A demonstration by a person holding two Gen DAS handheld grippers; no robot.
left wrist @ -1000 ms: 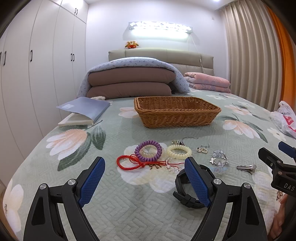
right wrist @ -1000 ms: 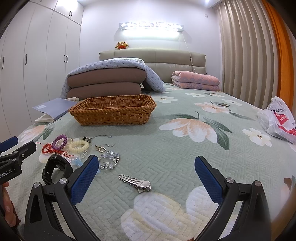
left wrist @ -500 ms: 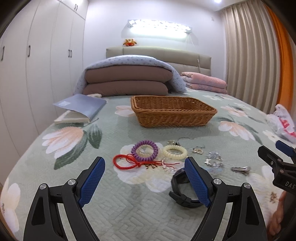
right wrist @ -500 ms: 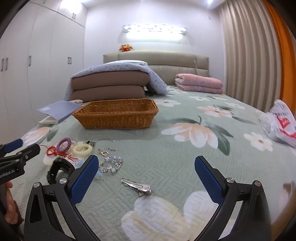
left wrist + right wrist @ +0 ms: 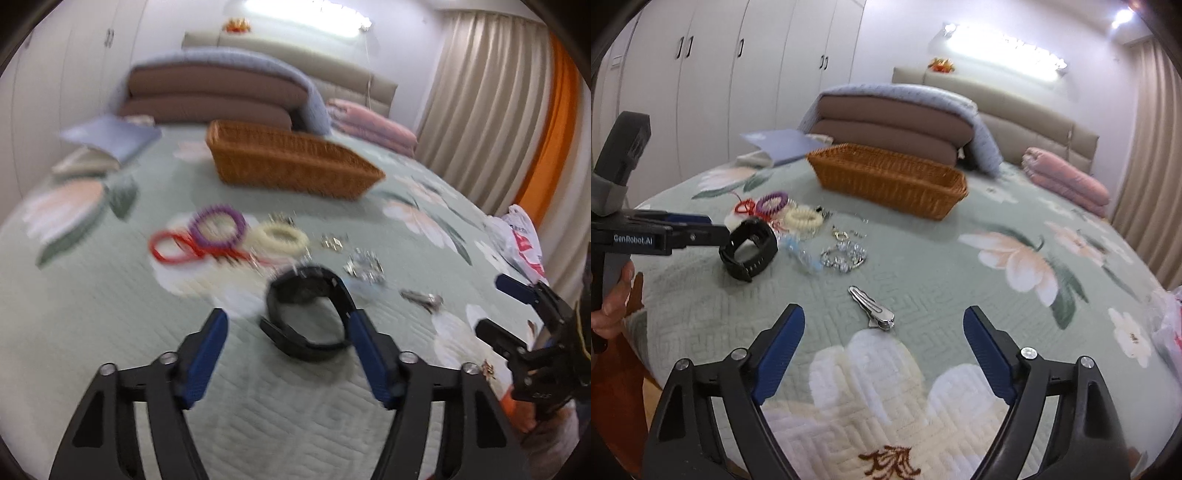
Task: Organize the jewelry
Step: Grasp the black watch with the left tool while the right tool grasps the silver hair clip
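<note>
Jewelry lies on the green flowered bedspread in front of a wicker basket point(image 5: 291, 168) point(image 5: 886, 179). A black watch point(image 5: 308, 312) point(image 5: 749, 249) lies just ahead of my open left gripper point(image 5: 288, 345), whose right finger touches its strap. A purple coil tie point(image 5: 217, 225), a cream coil tie point(image 5: 282, 238), a red cord point(image 5: 173, 249) and a crystal bracelet point(image 5: 844, 254) lie beyond. A silver hair clip point(image 5: 871, 308) lies just ahead of my open right gripper point(image 5: 884, 341). The left view is blurred.
A blue folder point(image 5: 779, 144) on a book lies at the back left. Folded quilts point(image 5: 890, 122) and a pink blanket point(image 5: 1067, 181) are stacked by the headboard. A white plastic bag point(image 5: 521, 240) lies on the right. The bed's near edge is under the left gripper point(image 5: 690, 230).
Both grippers have tilted and moved in. The left one has come right up to the black watch; the right one has moved left and now frames the silver hair clip.
</note>
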